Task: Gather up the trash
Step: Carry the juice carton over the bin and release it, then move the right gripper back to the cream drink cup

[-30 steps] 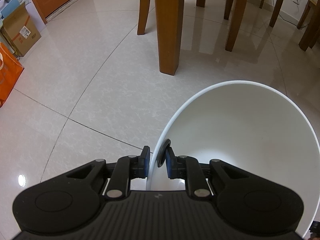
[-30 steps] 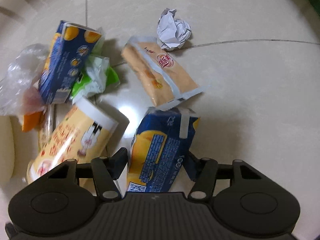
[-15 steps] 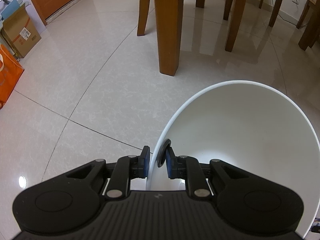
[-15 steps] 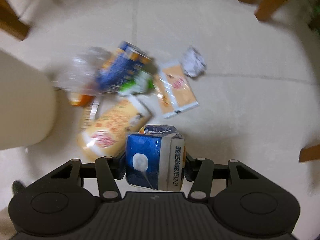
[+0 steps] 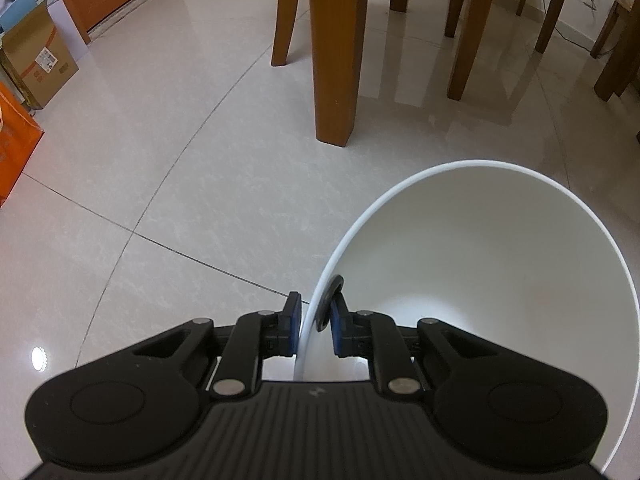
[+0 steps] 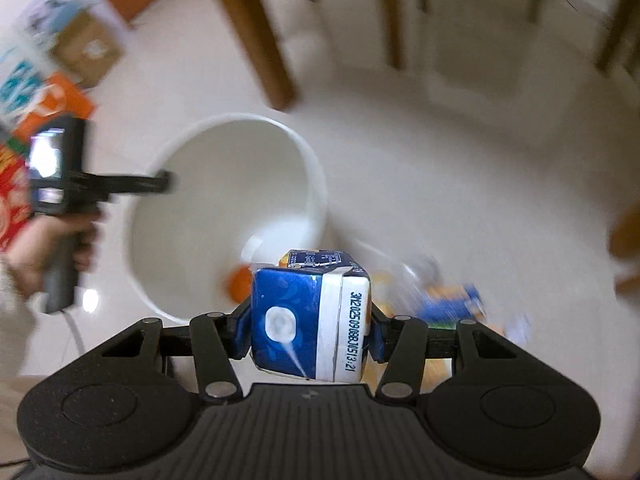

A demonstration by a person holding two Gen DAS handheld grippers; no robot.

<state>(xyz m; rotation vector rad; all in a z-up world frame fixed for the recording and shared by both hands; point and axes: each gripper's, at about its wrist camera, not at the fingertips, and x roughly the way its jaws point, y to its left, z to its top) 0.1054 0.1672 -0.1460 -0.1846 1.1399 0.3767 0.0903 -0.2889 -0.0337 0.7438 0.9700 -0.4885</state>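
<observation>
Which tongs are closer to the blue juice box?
Right. The right tongs are clamped on the blue juice box, holding it by the white bin. The left tongs are away from it, pinching that bin's rim.

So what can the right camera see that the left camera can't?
Only the right wrist view shows the blue carton squeezed in the right claw, blurry trash on the floor behind it, and a hand holding the other tool. Only the left wrist view shows the left claw up close, pinching the bin's rim. Both show the white bin, wooden furniture legs and the shiny tile floor.
</observation>
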